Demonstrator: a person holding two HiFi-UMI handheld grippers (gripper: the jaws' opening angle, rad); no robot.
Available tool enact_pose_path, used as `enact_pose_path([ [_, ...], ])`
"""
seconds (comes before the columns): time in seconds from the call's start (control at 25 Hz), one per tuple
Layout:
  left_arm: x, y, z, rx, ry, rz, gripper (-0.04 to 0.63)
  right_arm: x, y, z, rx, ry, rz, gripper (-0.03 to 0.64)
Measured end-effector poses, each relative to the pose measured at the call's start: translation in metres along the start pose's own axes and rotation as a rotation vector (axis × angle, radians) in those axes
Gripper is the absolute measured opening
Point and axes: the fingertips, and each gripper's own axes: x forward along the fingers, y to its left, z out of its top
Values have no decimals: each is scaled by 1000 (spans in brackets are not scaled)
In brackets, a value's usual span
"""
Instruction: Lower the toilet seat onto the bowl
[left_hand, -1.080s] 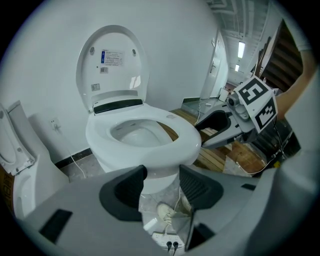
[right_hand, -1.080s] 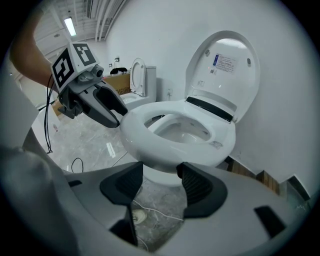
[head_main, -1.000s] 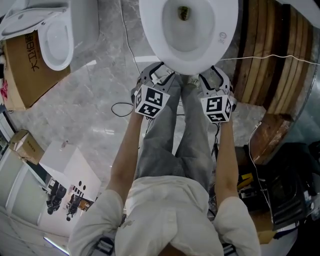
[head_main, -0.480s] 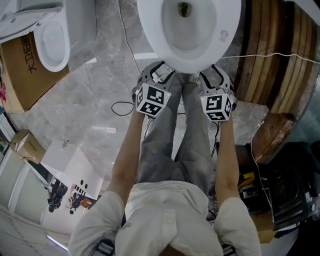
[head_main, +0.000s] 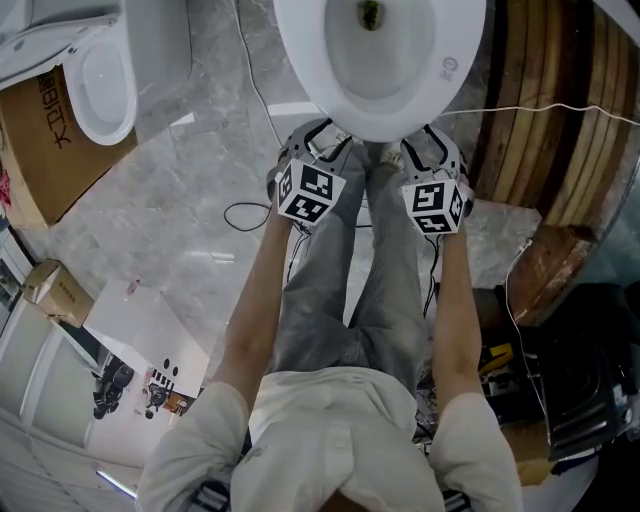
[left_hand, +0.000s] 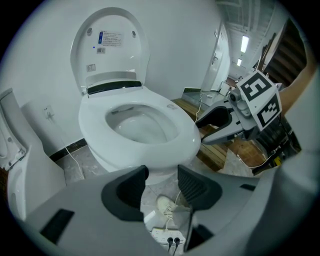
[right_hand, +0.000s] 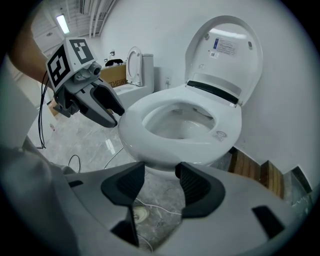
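- Currently: the toilet seat (left_hand: 186, 131) looks already flat on the bowl (left_hand: 112, 159). Only the lid (left_hand: 112, 50) stands upright against the wall behind.
- Left gripper (left_hand: 162, 181): jaws apart, just been closing a little, nothing between them. Through the gap you see floor, your shoe (left_hand: 167, 205) and a power strip (left_hand: 167, 236).
- Right gripper (right_hand: 161, 181): jaws apart, also just been closing slightly, empty. Both grippers sit low, just in front of the bowl's front rim, and I see no contact.
- Risk 1: if you reach for the lid, thinking it the seat, a loose pinch on smooth plastic could let it drop and slam.
- Risk 2: the power strip and the cables (head_main: 250, 215) lie by your feet, so a step forward could snag them.
- Risk 3: pushing further forward could knock the jaws against the porcelain.
- Containers: the bowl holds no loose object, only a dark spot at the drain. The second toilet (head_main: 105, 85) looks empty. The cardboard box (head_main: 45, 130) beside it hides its contents.
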Motion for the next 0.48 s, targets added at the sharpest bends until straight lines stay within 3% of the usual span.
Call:
enact_pose_path([
  [0.48, 26, 4, -15, -8, 21, -17, 215, 25, -1, -16, 33, 24, -1, 218],
])
